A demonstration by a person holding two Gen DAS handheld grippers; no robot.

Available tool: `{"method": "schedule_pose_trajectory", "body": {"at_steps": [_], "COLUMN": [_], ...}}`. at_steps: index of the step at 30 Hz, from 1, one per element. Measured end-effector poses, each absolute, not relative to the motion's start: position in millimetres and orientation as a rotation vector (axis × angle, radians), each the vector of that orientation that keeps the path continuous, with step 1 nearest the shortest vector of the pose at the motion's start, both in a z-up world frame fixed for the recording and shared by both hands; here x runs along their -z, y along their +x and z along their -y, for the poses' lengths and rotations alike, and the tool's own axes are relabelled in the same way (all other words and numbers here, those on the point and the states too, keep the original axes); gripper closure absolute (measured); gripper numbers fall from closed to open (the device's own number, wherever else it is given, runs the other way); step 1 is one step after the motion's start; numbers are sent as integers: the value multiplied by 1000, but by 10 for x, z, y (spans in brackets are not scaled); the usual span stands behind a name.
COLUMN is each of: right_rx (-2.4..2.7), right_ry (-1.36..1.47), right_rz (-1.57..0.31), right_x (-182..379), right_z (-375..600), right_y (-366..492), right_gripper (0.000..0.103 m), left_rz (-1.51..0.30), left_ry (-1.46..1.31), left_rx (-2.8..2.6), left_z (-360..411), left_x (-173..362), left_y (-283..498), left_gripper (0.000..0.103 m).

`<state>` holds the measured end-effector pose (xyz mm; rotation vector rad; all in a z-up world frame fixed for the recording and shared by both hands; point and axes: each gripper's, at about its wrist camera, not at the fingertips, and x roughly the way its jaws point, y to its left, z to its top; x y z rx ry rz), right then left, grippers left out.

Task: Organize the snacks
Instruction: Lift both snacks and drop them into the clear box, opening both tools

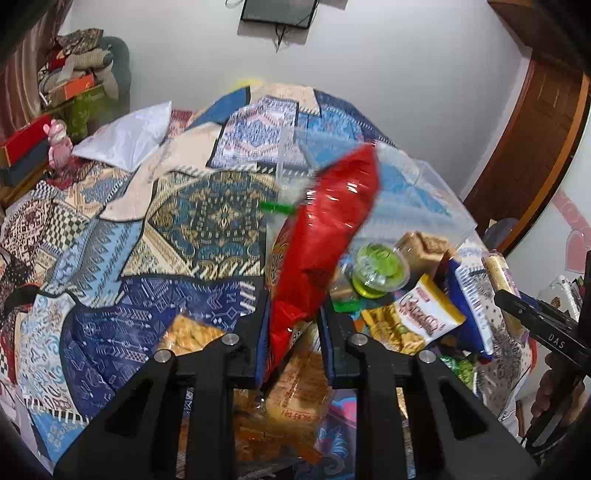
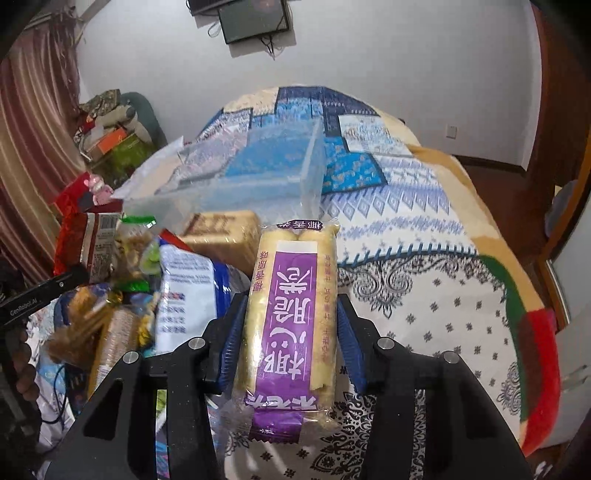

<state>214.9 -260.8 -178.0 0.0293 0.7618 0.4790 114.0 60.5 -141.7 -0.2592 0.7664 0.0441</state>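
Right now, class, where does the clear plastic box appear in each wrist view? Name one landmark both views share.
Left wrist view: the clear plastic box sits right of centre on the bed, partly behind the red snack bag.
Right wrist view: it sits upper centre-left, beyond the purple-labelled pack.
Shared landmark: the black wall screen at the top.

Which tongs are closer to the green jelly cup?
Left. The left tongs, gripping the red bag, sit just beside the green jelly cup; the right tongs are farther right.
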Motion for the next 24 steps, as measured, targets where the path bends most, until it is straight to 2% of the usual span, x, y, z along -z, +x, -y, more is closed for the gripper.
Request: {"method": "schedule_pose_trajectory", "body": {"at_steps": [12, 24], "right_rx": [-508, -539], "right_ry": [27, -4], "right_rz": [-673, -580], "right_x": [1474, 1142], "right_z": [2502, 2256], "right_y": [2211, 2535], "right_gripper": [59, 59], "left_rz": [-662, -638], "left_ry": [-208, -121], "left_rx": [-9, 31], "left_z": [-545, -484], "left_x": [996, 705], "left_y": [1150, 1737], "left_gripper": [83, 83]}}
